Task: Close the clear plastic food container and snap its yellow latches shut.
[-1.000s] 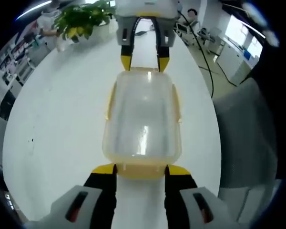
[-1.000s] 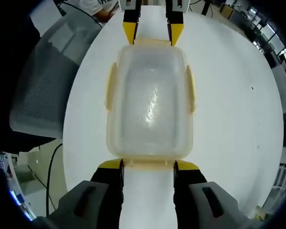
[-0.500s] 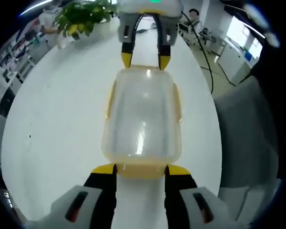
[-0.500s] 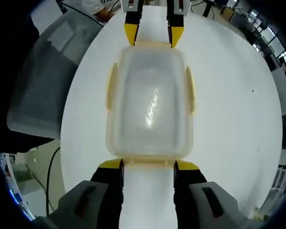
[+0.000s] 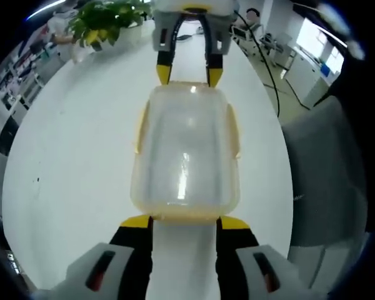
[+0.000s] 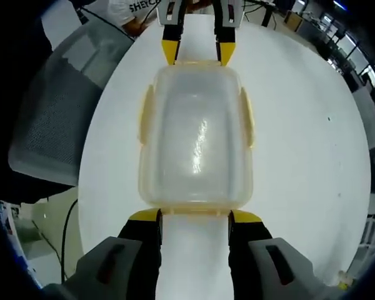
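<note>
The lidded container (image 5: 185,153) sits on the white table (image 5: 69,144); the left gripper (image 5: 184,222) and right gripper (image 6: 195,216), jaws apart, seemingly touch its ends.

The left gripper view looks down and forward along its own claw (image 5: 184,222) from close above the white desk (image 5: 81,144), facing the container (image 5: 185,149) end-on. At the far end of that view the right claw (image 5: 183,75) points back toward the camera, with a potted plant (image 5: 106,22) near the desk's far edge.

The right gripper view looks from the opposite end, also close and steeply down, along its own claw (image 6: 194,216); the left claw (image 6: 197,53) faces it beyond the container (image 6: 195,140). A grey mesh chair (image 6: 56,106) sits past the desk (image 6: 306,156) edge.

Both views share the container, the desk top around it, and each other's claw.
</note>
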### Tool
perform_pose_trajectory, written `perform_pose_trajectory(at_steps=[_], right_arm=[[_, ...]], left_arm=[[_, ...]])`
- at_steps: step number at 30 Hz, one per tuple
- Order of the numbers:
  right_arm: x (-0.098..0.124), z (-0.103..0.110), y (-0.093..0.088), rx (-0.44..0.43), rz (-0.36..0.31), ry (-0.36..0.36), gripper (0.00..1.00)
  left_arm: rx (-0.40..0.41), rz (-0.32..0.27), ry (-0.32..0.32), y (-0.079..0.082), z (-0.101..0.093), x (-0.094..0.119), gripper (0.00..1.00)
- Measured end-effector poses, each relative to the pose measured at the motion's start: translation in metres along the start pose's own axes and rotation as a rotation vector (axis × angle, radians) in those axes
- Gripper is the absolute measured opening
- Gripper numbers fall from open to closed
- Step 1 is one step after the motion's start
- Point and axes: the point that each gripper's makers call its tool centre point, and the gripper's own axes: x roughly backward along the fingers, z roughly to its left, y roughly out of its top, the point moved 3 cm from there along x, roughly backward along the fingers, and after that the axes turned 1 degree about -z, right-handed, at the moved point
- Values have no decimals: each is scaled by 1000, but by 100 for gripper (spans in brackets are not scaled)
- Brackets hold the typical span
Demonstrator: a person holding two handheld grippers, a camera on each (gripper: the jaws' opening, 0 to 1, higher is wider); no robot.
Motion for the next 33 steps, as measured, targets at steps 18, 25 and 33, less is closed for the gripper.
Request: perform_pose_trajectory(at_steps=[18,25,33], right_arm=[[14,-3,-12,-102,-85,-44,43],[26,-3,-5,-311,-202,-26,42],[35,-7,0,-553,-374,-51,39]], left_arm=[[57,-38,29,-2,3,10,34],[221,-111,23,-3,1,19,33],[507,-285,23,-5,1,24,35]])
